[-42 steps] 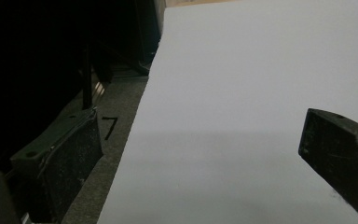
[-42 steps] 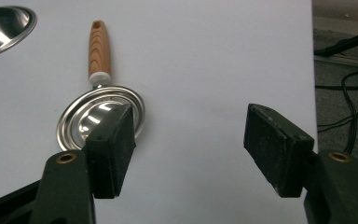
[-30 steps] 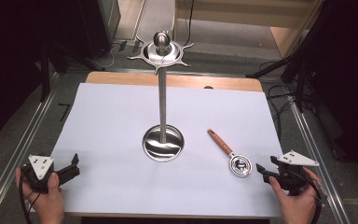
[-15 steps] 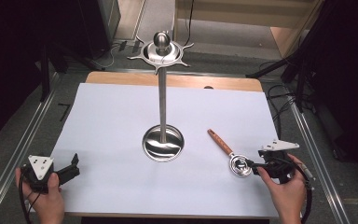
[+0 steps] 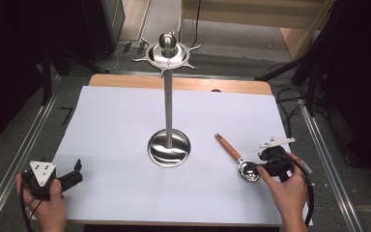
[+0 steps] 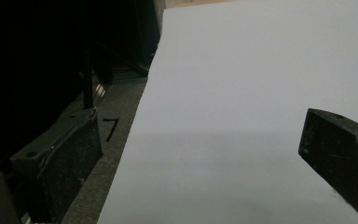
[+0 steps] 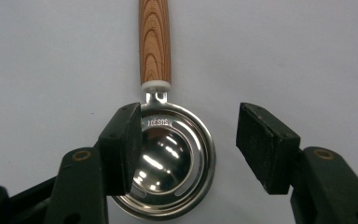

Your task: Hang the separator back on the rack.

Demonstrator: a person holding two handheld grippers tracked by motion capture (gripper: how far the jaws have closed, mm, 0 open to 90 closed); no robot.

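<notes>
Closing in on the strainer spoon (image 7: 170, 161) lying right of the stand (image 5: 168, 147), the right gripper (image 7: 189, 147) has been narrowing its parted jaws astride the bowl, needing centring before squeezing; the left gripper (image 5: 60, 178) rests open

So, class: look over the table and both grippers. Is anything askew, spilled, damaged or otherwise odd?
Nothing stands out. The steel stand is upright on the white sheet; the wooden-handled strainer spoon lies flat and intact between the open jaws of the right gripper, which have just been closing. The left gripper is open, holding nothing.
</notes>
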